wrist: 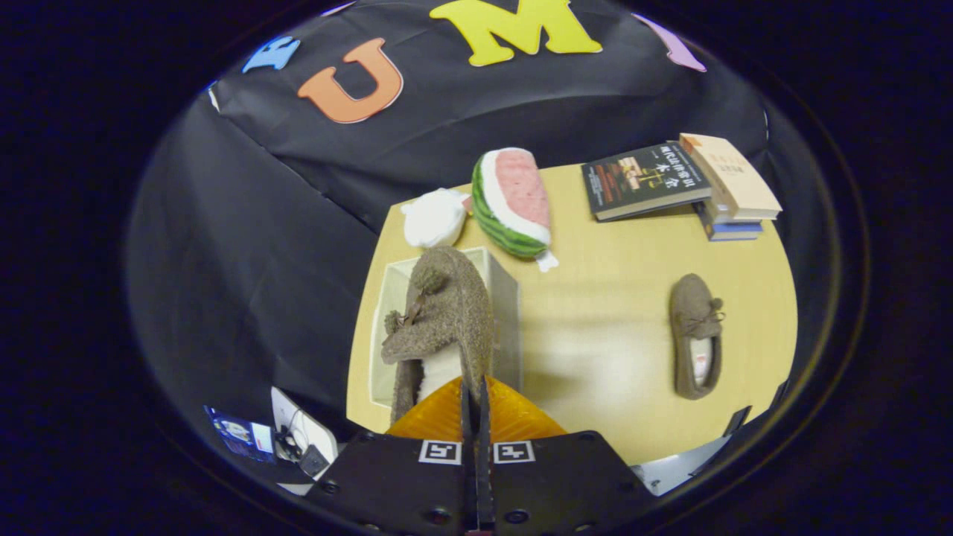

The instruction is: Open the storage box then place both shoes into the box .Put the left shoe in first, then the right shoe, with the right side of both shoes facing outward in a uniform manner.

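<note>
The held shoe point(439, 320) hides most of the storage box point(505, 313) interior. The gripper point(474, 406) fingers hide the shoe's heel edge.

gripper point(474, 402) fingers closed nearly flush, pinching the heel-side collar of the fuzzy brown shoe point(439, 320), which is carried tilted on its side.

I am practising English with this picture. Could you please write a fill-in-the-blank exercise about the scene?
1. The gripper is shut on a brown ____.
2. The held shoe hangs over the open ____.
3. The other shoe lies on the ____.
4. The watermelon toy lies beside a stack of ____.

Missing words: shoe; box; table; books.
</note>
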The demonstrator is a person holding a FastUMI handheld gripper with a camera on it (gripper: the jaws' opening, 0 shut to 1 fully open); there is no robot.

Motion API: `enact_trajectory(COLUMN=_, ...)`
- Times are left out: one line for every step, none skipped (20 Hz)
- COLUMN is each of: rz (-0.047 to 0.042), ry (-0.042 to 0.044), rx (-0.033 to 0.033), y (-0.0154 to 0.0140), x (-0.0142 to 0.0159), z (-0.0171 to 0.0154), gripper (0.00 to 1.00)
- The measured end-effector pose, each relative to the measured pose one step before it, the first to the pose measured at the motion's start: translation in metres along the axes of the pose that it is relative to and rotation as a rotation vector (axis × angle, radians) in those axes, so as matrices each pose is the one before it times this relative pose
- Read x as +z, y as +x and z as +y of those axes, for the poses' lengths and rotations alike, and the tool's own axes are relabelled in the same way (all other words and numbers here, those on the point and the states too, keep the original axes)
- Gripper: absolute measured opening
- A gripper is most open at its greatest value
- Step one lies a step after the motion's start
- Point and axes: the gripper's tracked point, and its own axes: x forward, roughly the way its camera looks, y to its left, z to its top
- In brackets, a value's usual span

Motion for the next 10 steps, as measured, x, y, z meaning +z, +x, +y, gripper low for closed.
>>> enact_trajectory(rz=-0.00383, ry=0.01353, rx=0.0101, y=0.01161, x=0.00129, z=0.01217, gripper=0.01)
enact_trajectory(rz=-0.00456, ry=0.01415, rx=0.00442, y=0.01076, x=0.00016, z=0.01126, gripper=0.01)
enact_trajectory(rz=-0.00407, ry=0.00751, rx=0.00194, y=0.01375, x=0.00009, z=0.00805, gripper=0.01)
enact_trajectory(rz=-0.00389, ry=0.0024, rx=-0.00478, y=0.01429, x=-0.00049, z=0.00735, gripper=0.01)
enact_trajectory(rz=-0.00279, ry=0.00629, rx=-0.00931, y=0.01543, x=-0.00296, z=0.00537, gripper=0.01)
enact_trajectory(rz=-0.0015, ry=0.01, rx=-0.01285, y=0.01379, x=-0.00313, z=0.00419, gripper=0.01)
enact_trajectory(rz=0.00137, ry=-0.00567, rx=-0.01637, y=0.01525, x=-0.00365, z=0.00392, gripper=0.01)
enact_trajectory(rz=-0.00151, ry=-0.01121, rx=-0.02044, y=0.01485, x=-0.00536, z=0.00143, gripper=0.01)
enact_trajectory(rz=-0.00104, ry=0.0056, rx=-0.02599, y=0.01403, x=-0.00497, z=-0.00149, gripper=0.01)
enact_trajectory(rz=0.00483, ry=0.02711, rx=-0.02334, y=0.01439, x=-0.00538, z=-0.00091, gripper=0.01)
